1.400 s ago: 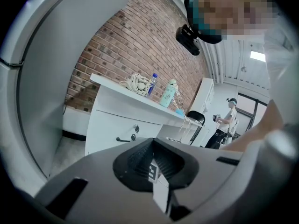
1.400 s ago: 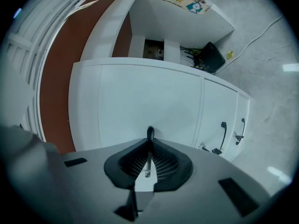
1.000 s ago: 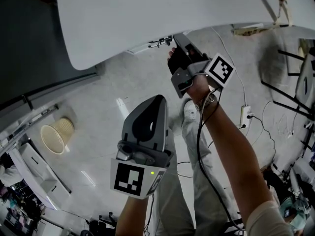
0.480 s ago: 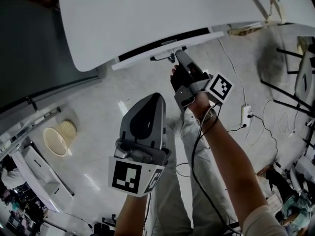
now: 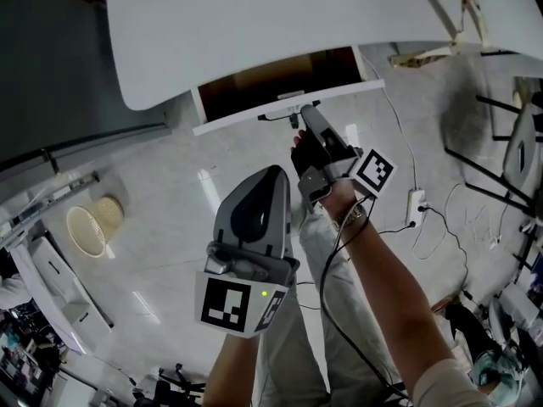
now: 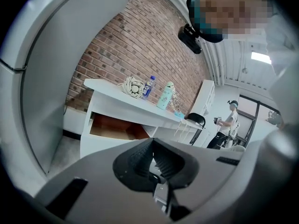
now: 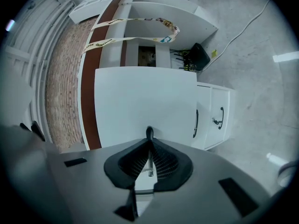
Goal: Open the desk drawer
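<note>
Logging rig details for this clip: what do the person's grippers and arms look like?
Both are grey tapered shells: left gripper, right gripper. Each carries a white cube with black square markers. A black cable runs along the right forearm.

Drawer partly open!
The white-fronted drawer (image 5: 288, 105) juts level from under the white desk (image 5: 254, 32), brown inside showing, with a slim dark handle (image 5: 282, 115) at mid-front.

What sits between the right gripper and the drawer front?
Only the dark handle of the drawer front, clamped in the right gripper; right gripper view.
</note>
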